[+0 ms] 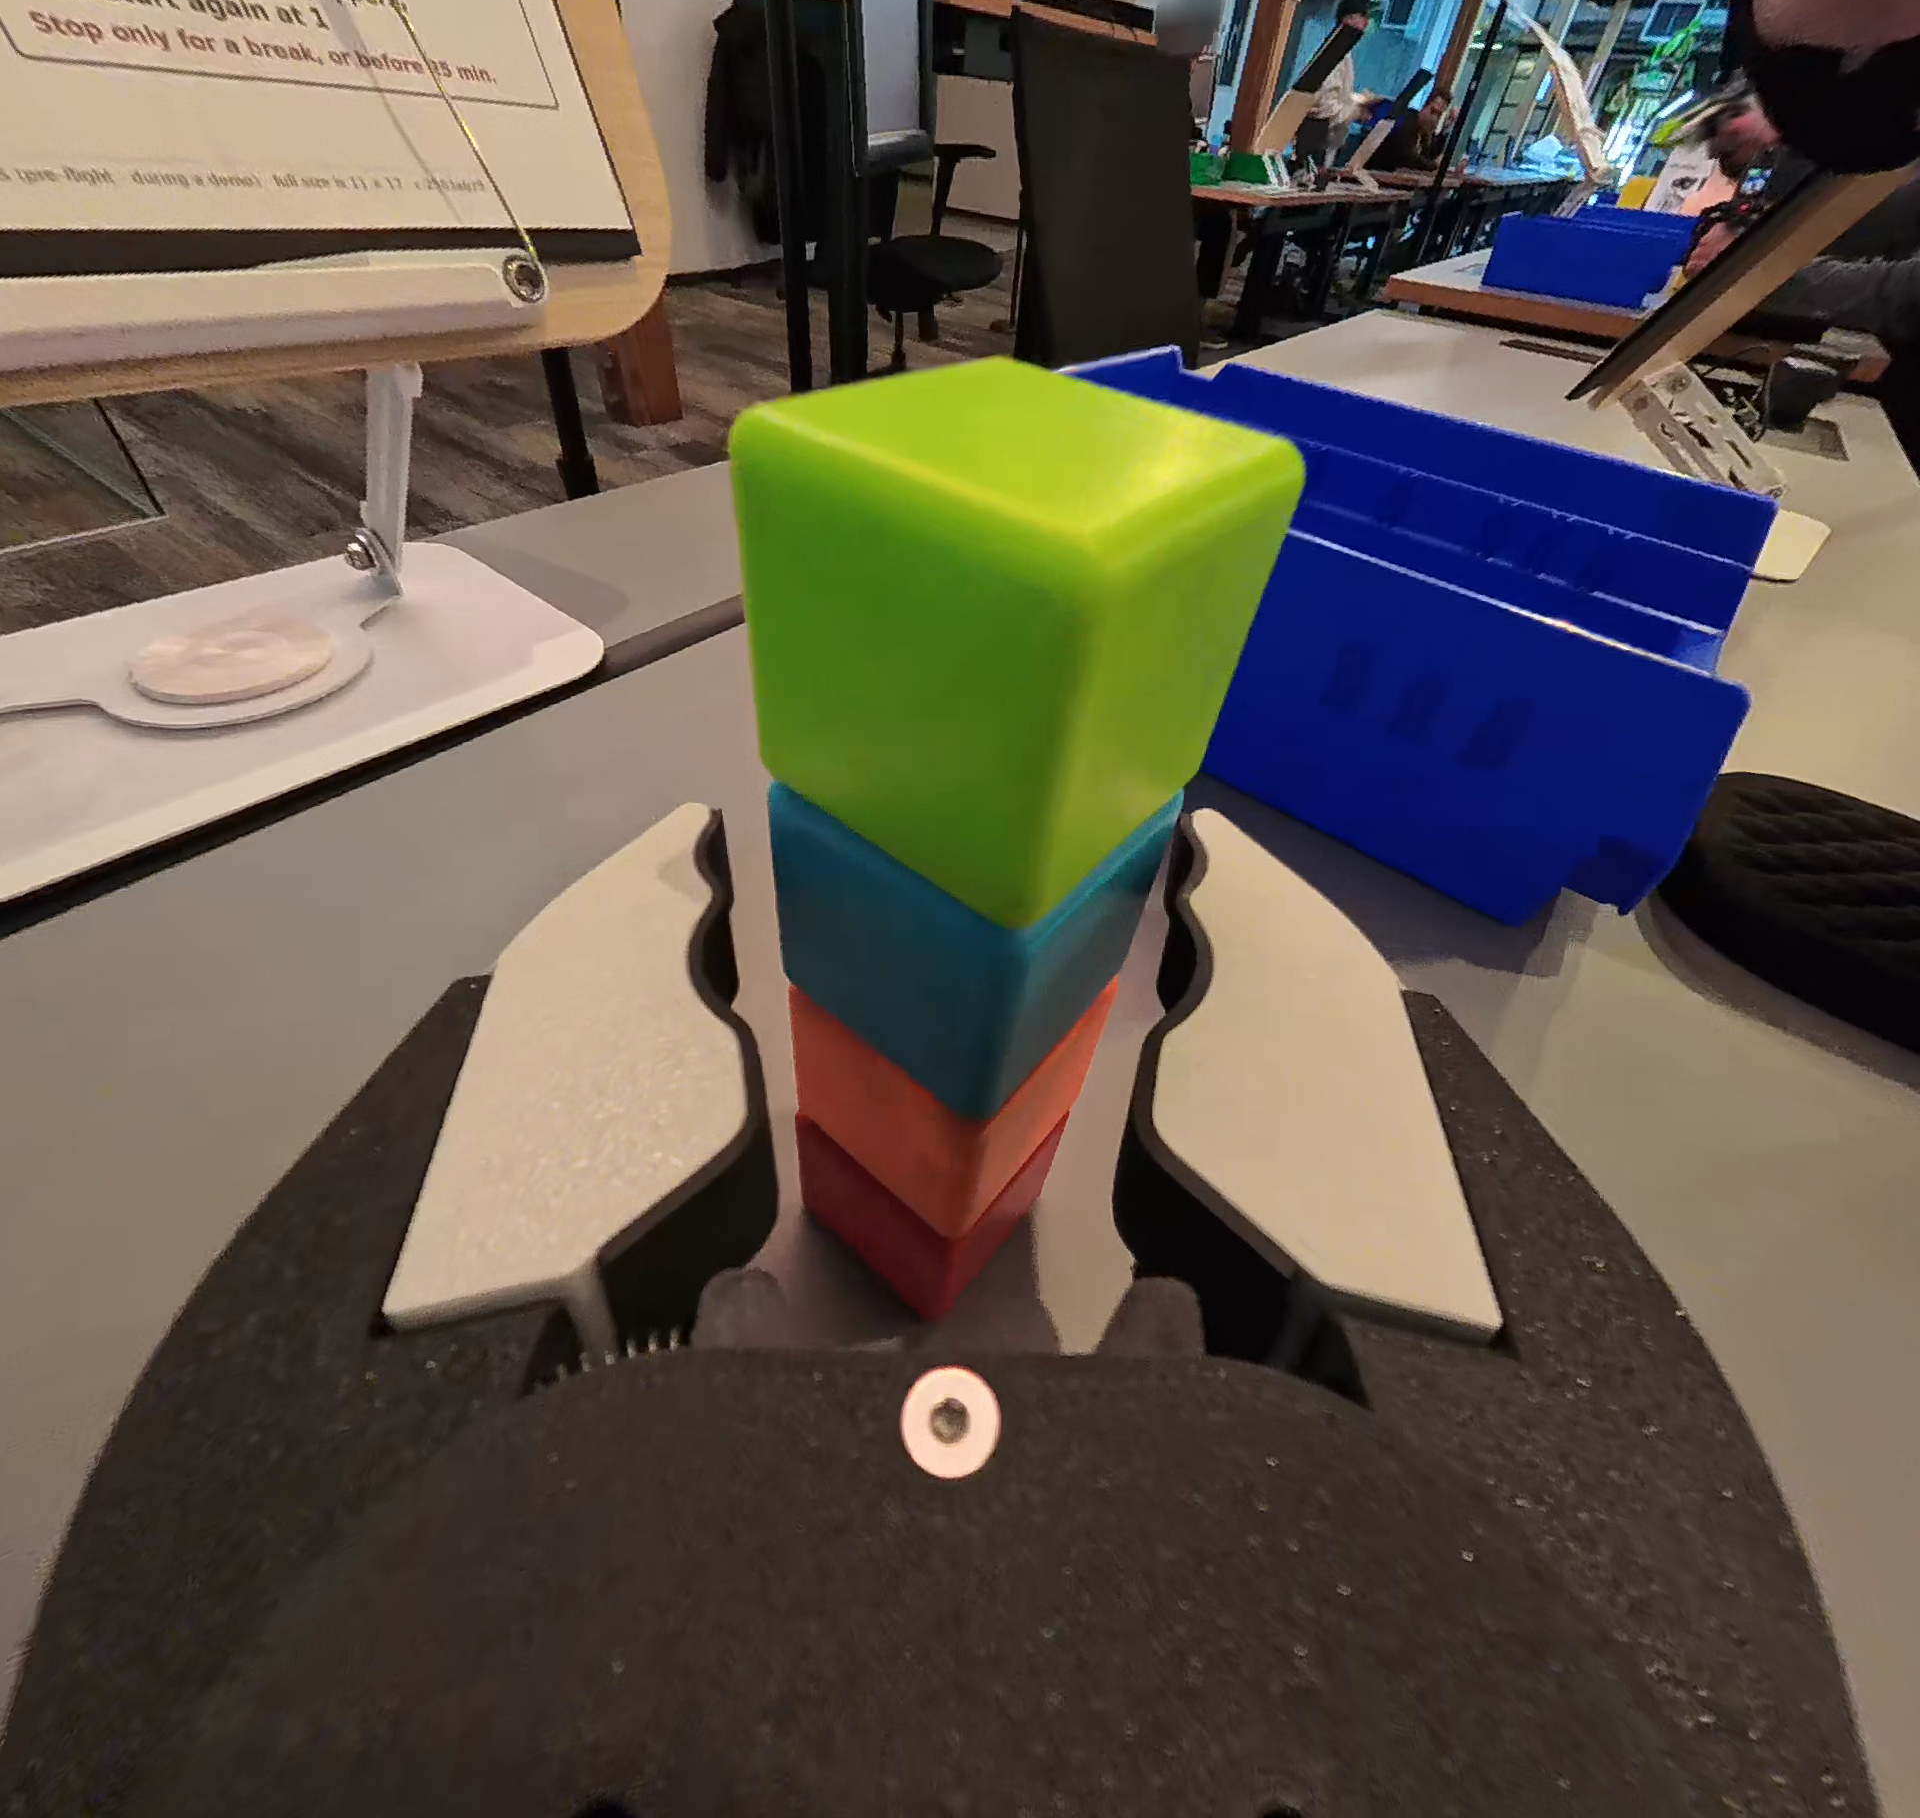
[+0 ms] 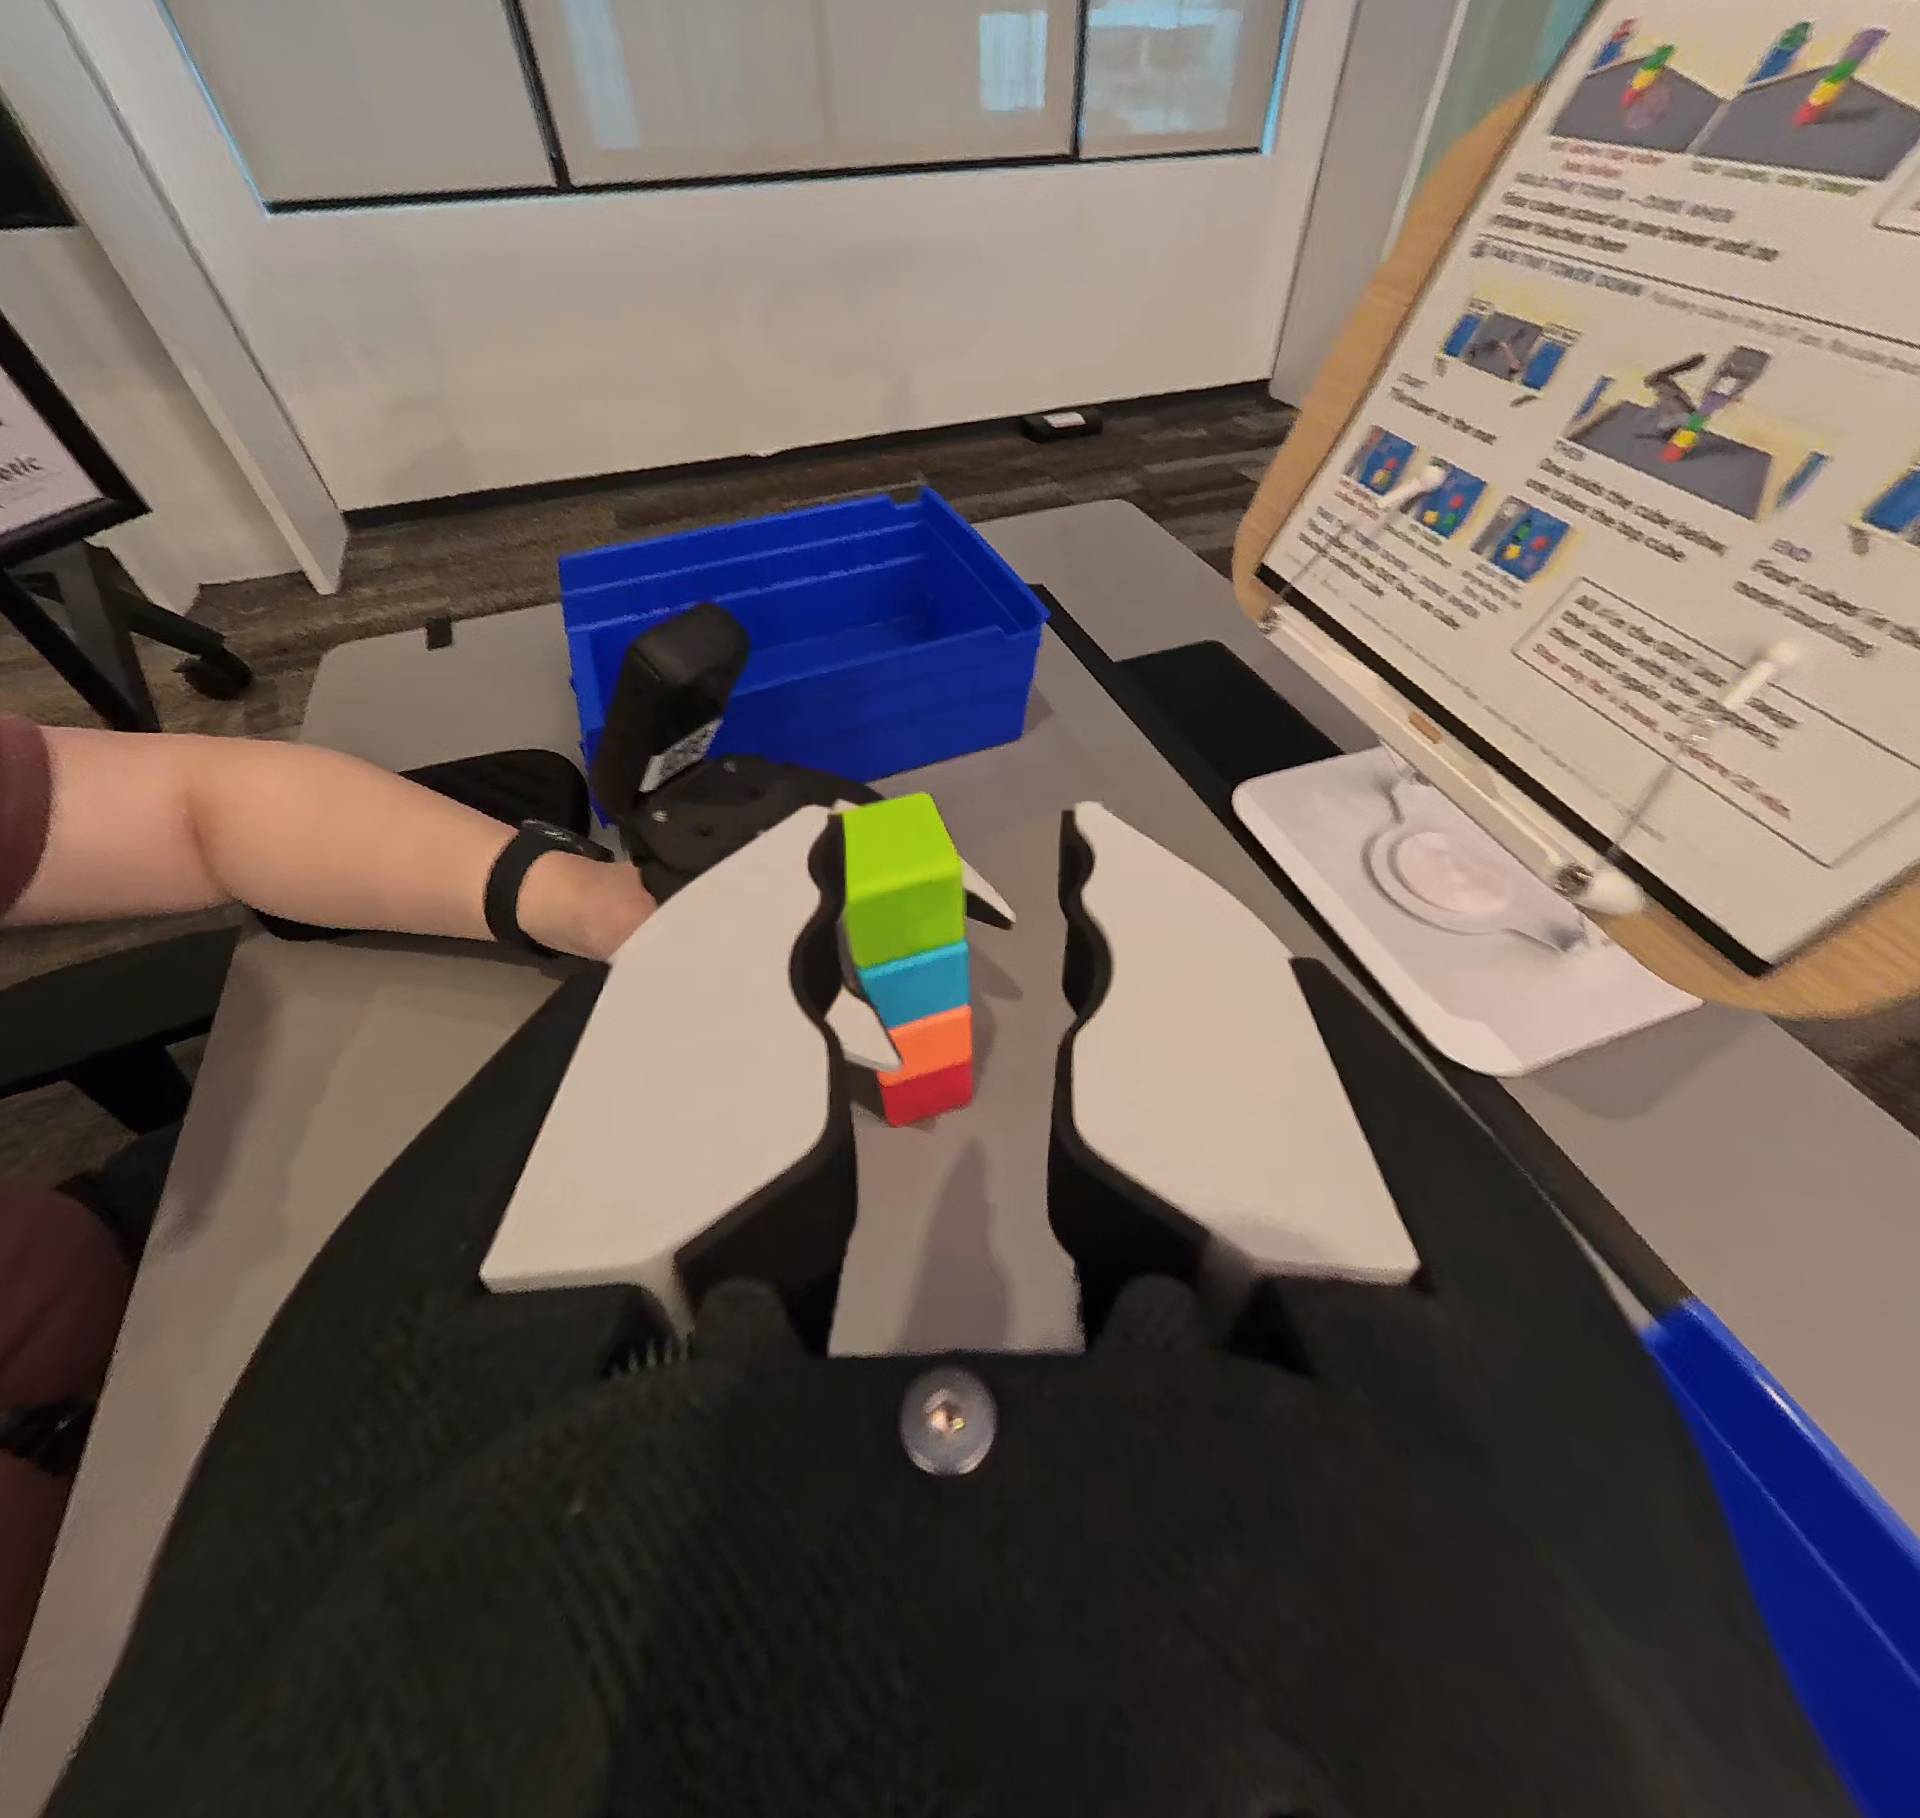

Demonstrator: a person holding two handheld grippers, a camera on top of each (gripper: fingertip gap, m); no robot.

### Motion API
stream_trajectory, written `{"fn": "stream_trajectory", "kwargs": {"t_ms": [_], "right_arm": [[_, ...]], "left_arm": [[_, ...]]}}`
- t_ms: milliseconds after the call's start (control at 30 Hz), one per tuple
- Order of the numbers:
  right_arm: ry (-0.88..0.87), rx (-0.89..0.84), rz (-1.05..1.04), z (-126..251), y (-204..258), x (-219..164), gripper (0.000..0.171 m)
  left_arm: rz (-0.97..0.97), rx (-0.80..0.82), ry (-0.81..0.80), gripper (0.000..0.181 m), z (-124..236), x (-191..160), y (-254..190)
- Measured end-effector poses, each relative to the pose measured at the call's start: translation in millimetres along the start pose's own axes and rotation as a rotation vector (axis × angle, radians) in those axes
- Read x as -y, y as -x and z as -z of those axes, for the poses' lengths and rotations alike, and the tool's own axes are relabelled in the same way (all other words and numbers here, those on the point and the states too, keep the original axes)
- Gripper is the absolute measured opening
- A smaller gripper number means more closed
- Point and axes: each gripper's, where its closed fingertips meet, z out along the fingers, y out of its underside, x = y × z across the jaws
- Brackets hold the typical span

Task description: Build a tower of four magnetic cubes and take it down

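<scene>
Four-cube tower [image 1: 971,833] upright mid-desk [image 2: 436,1041], green on teal on orange on red, left tongs [image 1: 951,885] parted around its lower cubes without clear contact, right tongs [image 2: 945,895] wide apart, empty, short of the tower, blue bin [image 2: 810,625] toward the desk's far edge

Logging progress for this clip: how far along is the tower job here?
Building looks done: green cube on teal cube, orange cube and red cube, standing on the table. In hand: the left gripper is open, fingers flanking the teal cube; the right gripper is open, short of the tower. Left: all of the takedown.
</scene>
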Motion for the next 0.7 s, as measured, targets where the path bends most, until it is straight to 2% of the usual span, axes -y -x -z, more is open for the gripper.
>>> {"fn": "stream_trajectory", "kwargs": {"t_ms": [100,167,233,367,533,700], "right_arm": [[0.015,0.082,0.006,-22,15,-6,0.045],[0.044,0.111,0.035,-41,21,-17,0.055],[0.072,0.121,0.071,-61,25,-29,0.064],[0.193,0.097,0.155,-90,30,-57,0.069],[0.351,0.026,0.219,-103,28,-81,0.071],[0.332,0.049,0.151,-110,25,-86,0.071]], "left_arm": [[-0.006,-0.011,-0.009,0.075,-1,1,-1],[-0.012,-0.026,-0.019,0.065,-1,2,-4],[-0.011,-0.033,-0.023,0.065,-1,1,-4],[-0.012,-0.076,-0.014,0.065,-1,1,-10],[-0.017,-0.086,-0.016,0.065,-1,0,-14],[-0.014,-0.079,-0.018,0.065,-1,1,-14]]}}
